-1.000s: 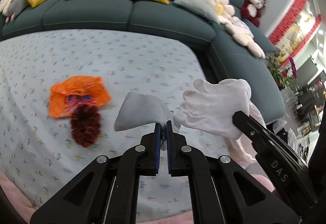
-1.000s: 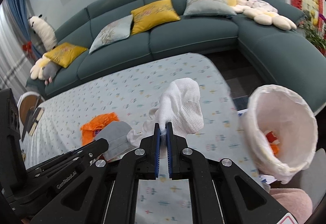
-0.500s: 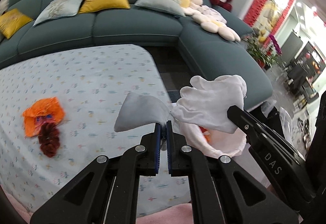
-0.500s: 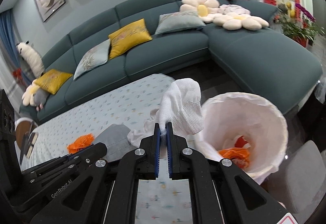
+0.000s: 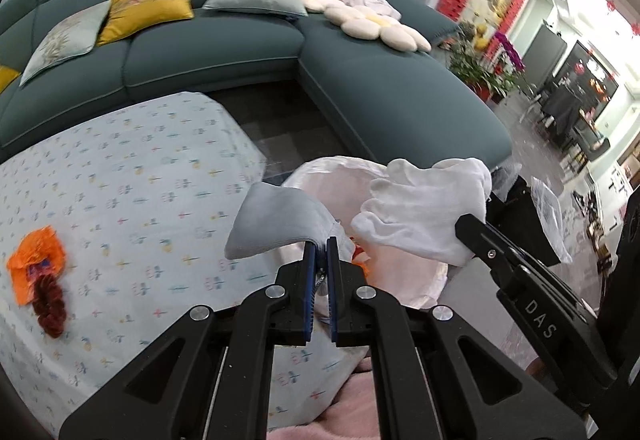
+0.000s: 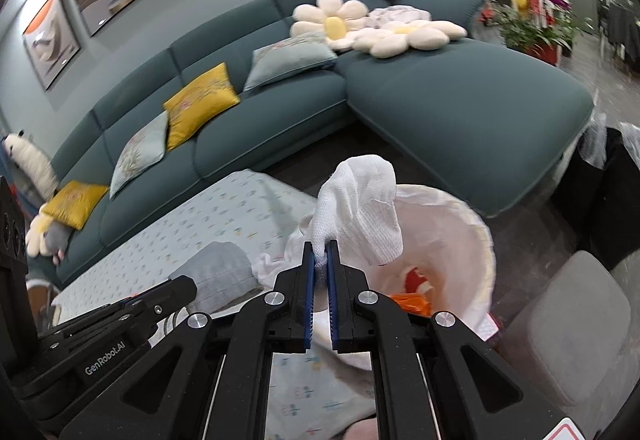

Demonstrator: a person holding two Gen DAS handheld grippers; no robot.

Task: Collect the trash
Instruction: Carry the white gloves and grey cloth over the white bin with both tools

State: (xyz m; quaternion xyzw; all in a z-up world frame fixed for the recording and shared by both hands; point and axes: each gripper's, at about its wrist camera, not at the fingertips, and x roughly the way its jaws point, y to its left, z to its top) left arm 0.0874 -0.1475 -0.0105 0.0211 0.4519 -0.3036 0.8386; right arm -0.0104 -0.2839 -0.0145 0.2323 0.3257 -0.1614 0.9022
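Observation:
My left gripper point(image 5: 320, 246) is shut on a grey cloth point(image 5: 276, 224) and holds it in the air at the near rim of a white-lined trash bin point(image 5: 332, 175). My right gripper point(image 6: 320, 250) is shut on a white cloth point(image 6: 360, 199) and holds it over the same bin point(image 6: 476, 236); orange trash point(image 6: 412, 300) lies inside. The white cloth point(image 5: 424, 207) and right gripper arm show in the left wrist view, the grey cloth point(image 6: 220, 272) in the right wrist view. An orange wrapper point(image 5: 36, 264) and a dark red scrunchie point(image 5: 50, 304) lie on the patterned table point(image 5: 140, 167).
A teal corner sofa point(image 5: 380, 87) with yellow and grey cushions, flower pillows and a red plush bear stands behind the table. A dark floor gap point(image 5: 288, 127) separates table and sofa. A grey stool point(image 6: 568, 328) and a black bin point(image 6: 616, 191) stand to the right.
Both grippers have swung right, away from the table's middle, carrying their cloths to the trash bin. The orange wrapper and scrunchie stayed on the table.

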